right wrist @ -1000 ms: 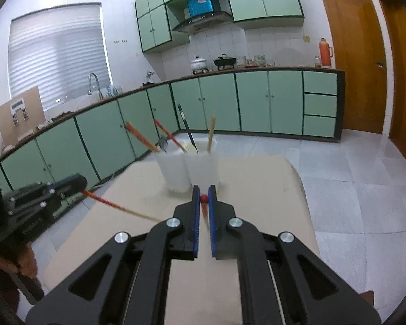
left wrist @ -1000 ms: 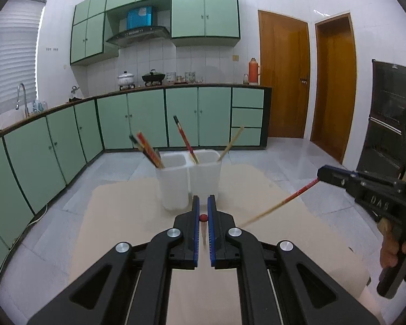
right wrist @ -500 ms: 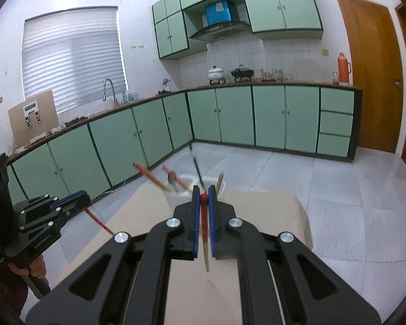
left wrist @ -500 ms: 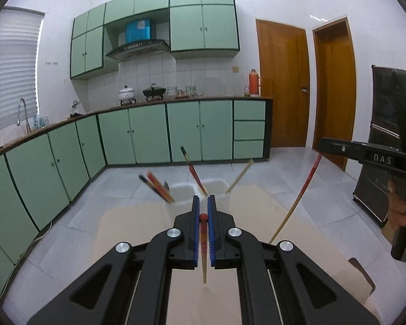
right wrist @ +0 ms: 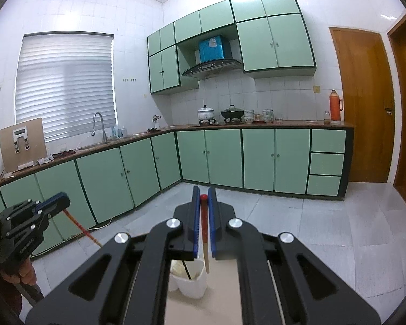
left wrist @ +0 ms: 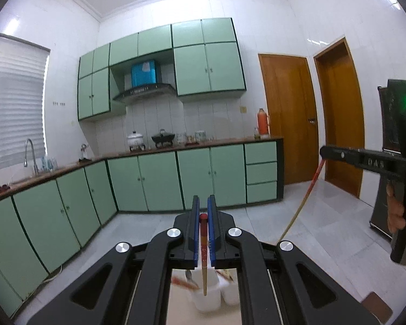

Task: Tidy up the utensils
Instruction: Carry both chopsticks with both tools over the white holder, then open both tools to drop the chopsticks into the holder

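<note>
My left gripper (left wrist: pixel 203 208) is shut on a red-topped chopstick (left wrist: pixel 203 246) that hangs almost straight down, its tip above a white plastic cup (left wrist: pixel 207 296). My right gripper (right wrist: pixel 203 197) is shut on a second red-topped chopstick (right wrist: pixel 205 241) hanging tip-down beside the rim of a white cup (right wrist: pixel 192 280). The cups stand side by side and hold other chopsticks and utensils. Each gripper shows in the other's view: the right gripper (left wrist: pixel 323 153) at the right edge, the left gripper (right wrist: pixel 65 203) at the left edge.
The cups stand on a beige table (right wrist: pixel 224 292), mostly hidden by the grippers. Green kitchen cabinets (left wrist: pixel 159 181) line the far wall and left side. Wooden doors (left wrist: pixel 287 116) are at the right. A dark appliance (left wrist: pixel 392 116) stands at the far right.
Both grippers have risen and tilted level, so the cups dropped to the bottom of each view. Both chopsticks swung from slanted to hanging nearly vertical over the cups.
</note>
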{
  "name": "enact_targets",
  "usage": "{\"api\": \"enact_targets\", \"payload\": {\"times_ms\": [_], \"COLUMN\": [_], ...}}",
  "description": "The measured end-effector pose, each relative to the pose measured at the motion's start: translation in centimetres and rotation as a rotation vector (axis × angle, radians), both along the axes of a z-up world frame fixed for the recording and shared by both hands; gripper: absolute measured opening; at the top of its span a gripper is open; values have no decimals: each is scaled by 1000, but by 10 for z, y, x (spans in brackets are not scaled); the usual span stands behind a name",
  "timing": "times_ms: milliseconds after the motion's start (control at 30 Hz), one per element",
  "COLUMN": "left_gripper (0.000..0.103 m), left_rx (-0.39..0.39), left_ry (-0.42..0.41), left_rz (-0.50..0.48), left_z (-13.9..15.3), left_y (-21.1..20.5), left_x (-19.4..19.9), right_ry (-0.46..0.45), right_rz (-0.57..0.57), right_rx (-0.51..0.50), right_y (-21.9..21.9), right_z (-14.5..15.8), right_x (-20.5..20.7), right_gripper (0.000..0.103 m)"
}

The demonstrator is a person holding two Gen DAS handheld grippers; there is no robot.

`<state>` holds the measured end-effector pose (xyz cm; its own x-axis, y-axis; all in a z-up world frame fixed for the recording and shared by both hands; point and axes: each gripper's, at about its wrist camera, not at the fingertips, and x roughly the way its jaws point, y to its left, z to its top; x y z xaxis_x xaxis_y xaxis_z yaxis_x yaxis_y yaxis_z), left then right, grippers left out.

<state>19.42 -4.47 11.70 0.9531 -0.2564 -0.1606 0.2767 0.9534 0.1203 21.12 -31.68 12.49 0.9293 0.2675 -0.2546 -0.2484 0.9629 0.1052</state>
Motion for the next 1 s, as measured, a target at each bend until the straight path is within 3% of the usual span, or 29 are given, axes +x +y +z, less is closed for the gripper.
{"api": "enact_targets", "payload": {"times_ms": [200,500,867,933,1000], "left_gripper": [6,6,6,6,19], "left_rx": [-18,-64,-122,-116,-117], "left_ry": [21,112,236,268,286], "left_rz": [11,48,65,62,66], "left_z": [-4,-47,-91,-98,-103], "left_y": [-6,4,17,18,21], "left_x": [48,102,141,146,145], "right_ry": [21,103,239,266,287], "right_rz": [8,24,45,47,39], "right_rx": [3,-7,-64,-69,-78], "right_y": [14,40,72,75,77], "right_z": [-11,-55,-112,-119,-124], "right_x": [38,90,114,114,112], "right_gripper": [5,5,5,8,20]}}
